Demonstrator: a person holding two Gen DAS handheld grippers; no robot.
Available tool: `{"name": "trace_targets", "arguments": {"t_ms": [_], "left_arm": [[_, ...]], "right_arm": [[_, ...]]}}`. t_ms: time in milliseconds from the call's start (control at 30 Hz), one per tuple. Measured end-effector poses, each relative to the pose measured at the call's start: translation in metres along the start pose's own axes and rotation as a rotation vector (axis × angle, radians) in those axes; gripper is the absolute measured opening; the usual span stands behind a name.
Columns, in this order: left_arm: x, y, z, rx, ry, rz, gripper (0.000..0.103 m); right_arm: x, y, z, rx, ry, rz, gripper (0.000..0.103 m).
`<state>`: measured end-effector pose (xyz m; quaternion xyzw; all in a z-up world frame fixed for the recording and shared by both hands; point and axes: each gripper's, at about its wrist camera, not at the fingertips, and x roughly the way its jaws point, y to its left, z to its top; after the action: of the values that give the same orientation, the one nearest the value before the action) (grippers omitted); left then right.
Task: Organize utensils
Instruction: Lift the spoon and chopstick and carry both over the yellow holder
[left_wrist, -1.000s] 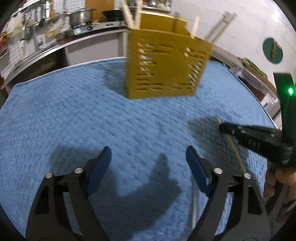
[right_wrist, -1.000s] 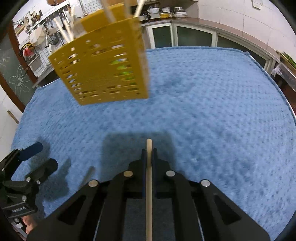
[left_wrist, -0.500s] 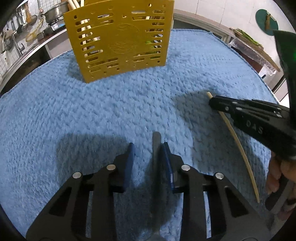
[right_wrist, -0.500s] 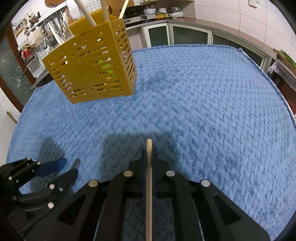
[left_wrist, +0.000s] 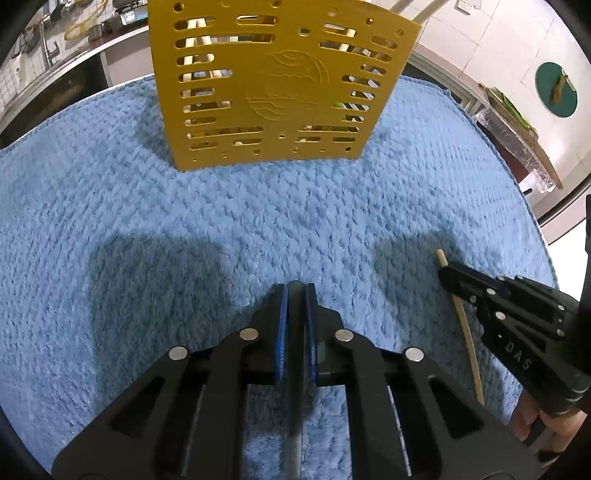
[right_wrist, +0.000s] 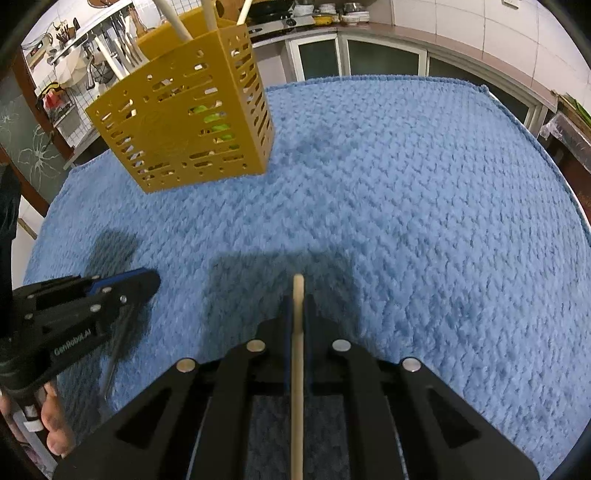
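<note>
Kitchen bench w/ blue towel (right_wrist: 424, 192); yellow slotted holder (left_wrist: 273, 85) upright at far side. Left gripper (left_wrist: 294, 295) jaws clamped on dark metal utensil (left_wrist: 295, 424); right gripper (right_wrist: 297, 295) jaws clamped on wooden chopstick (right_wrist: 297, 369). Risk: thin sticks pivot, miss holder mouth. Writing: "GenRobot.AI", "DAS".

Two grippers (left_wrist: 295, 291) (right_wrist: 297, 301), one yellow holder (left_wrist: 273, 85), perhaps two loose utensils (right_wrist: 297, 369).

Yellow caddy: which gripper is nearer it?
Hard to call. Left gripper faces the caddy squarely; right gripper sits beside it, caddy ahead to its left.
</note>
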<state>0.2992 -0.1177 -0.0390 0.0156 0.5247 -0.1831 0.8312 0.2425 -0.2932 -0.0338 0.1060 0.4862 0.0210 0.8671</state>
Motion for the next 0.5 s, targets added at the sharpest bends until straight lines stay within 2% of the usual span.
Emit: {"name": "trace_targets", "arguments": {"t_ms": [267,400,500], "left_arm": [[-0.002,0.002,-0.001,0.001,-0.013,-0.002,0.008],[-0.014,0.006,-0.003,-0.002,-0.064,0.001,0.008],[-0.033,0.014,-0.005,-0.013,-0.136,-0.015,0.008]], "right_arm": [[0.0,0.001,-0.002,-0.007,0.027,-0.01,0.006],[-0.011,0.0,0.0,-0.001,-0.054,0.025,0.006],[-0.031,0.0,0.006,0.012,-0.159,0.077,0.006]]}}
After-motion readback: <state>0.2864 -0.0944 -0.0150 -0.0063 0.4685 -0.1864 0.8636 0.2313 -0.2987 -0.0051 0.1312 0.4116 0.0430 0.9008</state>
